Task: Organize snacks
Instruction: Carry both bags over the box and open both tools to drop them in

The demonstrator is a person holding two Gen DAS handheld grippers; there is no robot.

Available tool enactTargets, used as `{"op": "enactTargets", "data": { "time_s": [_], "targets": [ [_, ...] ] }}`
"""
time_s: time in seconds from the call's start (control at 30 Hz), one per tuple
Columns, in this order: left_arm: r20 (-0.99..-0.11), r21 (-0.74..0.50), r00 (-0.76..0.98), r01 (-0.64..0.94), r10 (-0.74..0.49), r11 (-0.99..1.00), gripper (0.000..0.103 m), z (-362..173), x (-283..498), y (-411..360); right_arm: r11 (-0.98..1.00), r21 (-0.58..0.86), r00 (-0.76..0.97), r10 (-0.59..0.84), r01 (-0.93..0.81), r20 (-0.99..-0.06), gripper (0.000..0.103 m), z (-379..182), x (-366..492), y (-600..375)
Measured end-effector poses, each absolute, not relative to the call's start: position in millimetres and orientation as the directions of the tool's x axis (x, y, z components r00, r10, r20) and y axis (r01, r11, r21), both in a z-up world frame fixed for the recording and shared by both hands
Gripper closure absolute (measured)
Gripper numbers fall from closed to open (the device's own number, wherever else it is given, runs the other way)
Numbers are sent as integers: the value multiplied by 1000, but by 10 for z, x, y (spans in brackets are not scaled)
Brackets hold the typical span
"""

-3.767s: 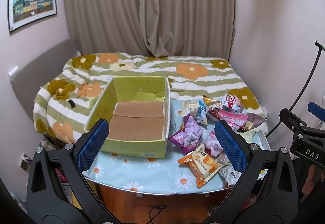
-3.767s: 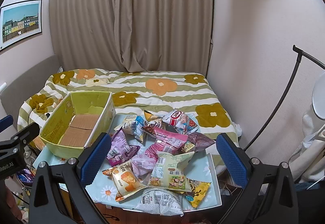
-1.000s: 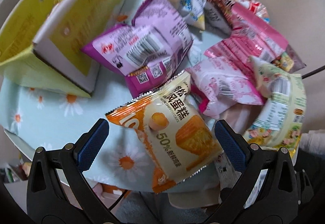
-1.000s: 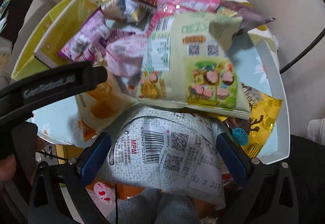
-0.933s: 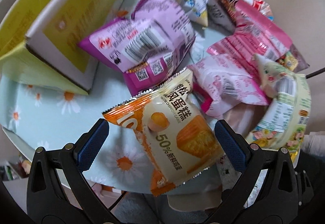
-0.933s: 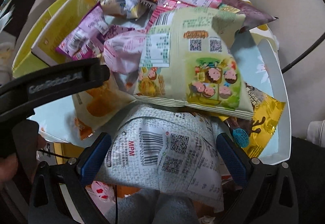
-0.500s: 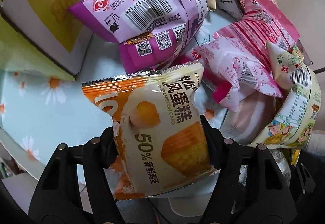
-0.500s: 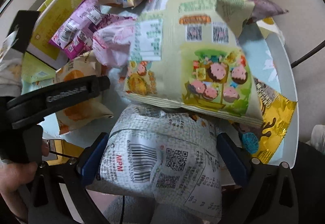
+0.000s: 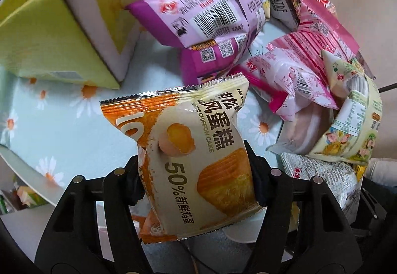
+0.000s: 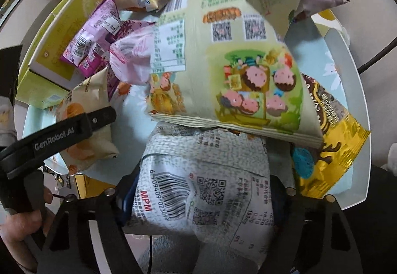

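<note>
An orange and cream chiffon cake packet (image 9: 188, 150) lies at the near edge of the snack pile. My left gripper (image 9: 196, 174) has its jaws closing and its pads press the packet's two sides. In the right wrist view a white newsprint-pattern packet (image 10: 198, 162) with a barcode sits between the jaws of my right gripper (image 10: 203, 194). Those jaws are closing too, and their pads touch the packet's sides. The yellow-green cardboard box (image 9: 49, 33) stands open at the left of the pile.
A purple packet (image 9: 203, 13), pink packets (image 9: 292, 75), a pale green cartoon bag (image 10: 235, 63) and a yellow chocolate packet (image 10: 330, 145) crowd the daisy-print table (image 9: 49, 125). The green bag overlaps the white packet. A hand (image 10: 19, 224) holds the left gripper's handle.
Both grippers came down onto the pile with jaws wide. The left jaws closed on the orange cake packet, then the right jaws closed around the white packet.
</note>
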State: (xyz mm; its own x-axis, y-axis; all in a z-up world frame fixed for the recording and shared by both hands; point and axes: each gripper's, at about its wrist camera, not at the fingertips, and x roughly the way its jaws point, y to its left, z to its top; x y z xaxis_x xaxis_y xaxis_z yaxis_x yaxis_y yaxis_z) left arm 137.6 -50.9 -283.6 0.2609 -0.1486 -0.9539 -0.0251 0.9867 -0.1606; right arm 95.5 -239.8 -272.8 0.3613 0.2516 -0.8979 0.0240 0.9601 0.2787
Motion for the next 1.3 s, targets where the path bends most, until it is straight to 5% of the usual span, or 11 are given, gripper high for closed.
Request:
{"op": "enactTargets", "data": {
  "time_s": [0.3,0.77,1.3],
  "targets": [
    [-939,-151,319,-44,-130,987,41,-2490,1029,-317,953,302,393,287,-24,-874,29,-2572,700,-2457],
    [-843,-143,535,-121,-57,982,41,-1342,809,192,922,271,556,383,-275,-738,29,-1579,625,-2153],
    [-738,-135,674,-107,-28,985,41,-541,1680,1182,918,153,729,386,-367,-566,28,-390,1512,-1391]
  ]
}}
